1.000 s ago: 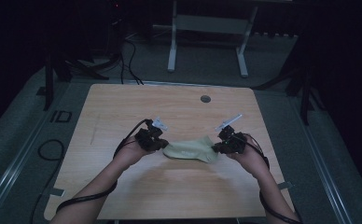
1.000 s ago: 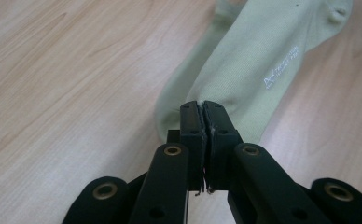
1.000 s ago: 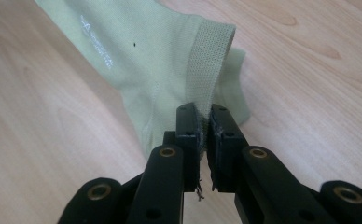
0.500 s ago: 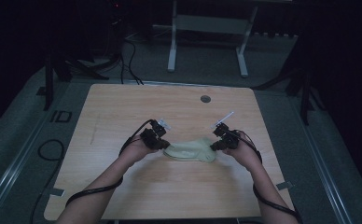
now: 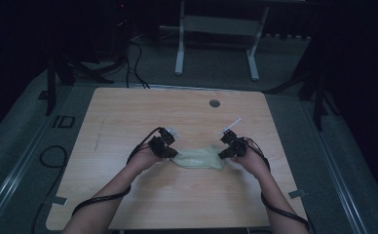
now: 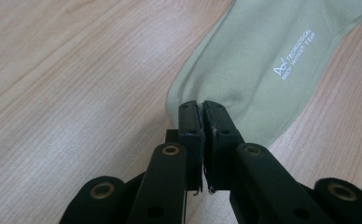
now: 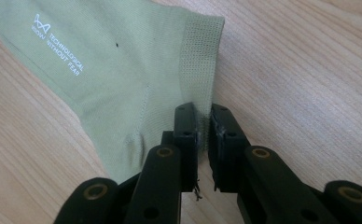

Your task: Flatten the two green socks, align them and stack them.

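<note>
A pale green sock (image 5: 199, 158) with small white lettering lies flat on the wooden table (image 5: 128, 117), stretched between my two grippers. My left gripper (image 5: 172, 156) is at the sock's left end. In the left gripper view its jaws (image 6: 202, 105) are pinched together on the edge of the sock (image 6: 263, 60). My right gripper (image 5: 222, 155) is at the sock's right end. In the right gripper view it (image 7: 202, 111) is shut on the ribbed cuff of the sock (image 7: 123, 60). Both forearms come in from the table's near edge.
A round cable hole (image 5: 214, 103) sits near the table's far edge. Behind the table a white metal stand (image 5: 216, 44) rests on the floor. Black cables (image 5: 55, 161) trail over the table's left side and on the grey floor.
Both hands have sunk a little toward the table with the sock held between them, and the sock now lies flat on the wood.
</note>
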Demonstrator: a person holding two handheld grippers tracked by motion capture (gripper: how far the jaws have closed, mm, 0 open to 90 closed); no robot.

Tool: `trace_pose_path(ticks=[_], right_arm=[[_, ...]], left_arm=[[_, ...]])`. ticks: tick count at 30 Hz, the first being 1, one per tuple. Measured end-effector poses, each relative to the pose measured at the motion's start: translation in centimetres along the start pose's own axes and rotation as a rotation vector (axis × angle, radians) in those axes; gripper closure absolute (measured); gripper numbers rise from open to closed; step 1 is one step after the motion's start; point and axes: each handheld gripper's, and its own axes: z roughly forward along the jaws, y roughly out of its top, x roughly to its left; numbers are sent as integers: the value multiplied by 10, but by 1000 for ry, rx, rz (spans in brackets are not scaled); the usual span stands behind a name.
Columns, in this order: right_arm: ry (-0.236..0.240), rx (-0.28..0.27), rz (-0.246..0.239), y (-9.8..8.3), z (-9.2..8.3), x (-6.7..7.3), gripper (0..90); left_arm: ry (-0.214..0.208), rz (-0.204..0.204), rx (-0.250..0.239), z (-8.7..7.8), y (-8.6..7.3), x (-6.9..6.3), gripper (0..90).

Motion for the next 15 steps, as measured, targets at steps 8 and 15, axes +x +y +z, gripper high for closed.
trace_pose_path(ticks=[8,15], right_arm=[[-31,-8,-18,1,-4,3,612],[-26,-76,-34,4,-17,8,387]], left_arm=[[-9,0,-11,-2,0,-2,588],[-34,-10,-75,-14,4,-9,289]])
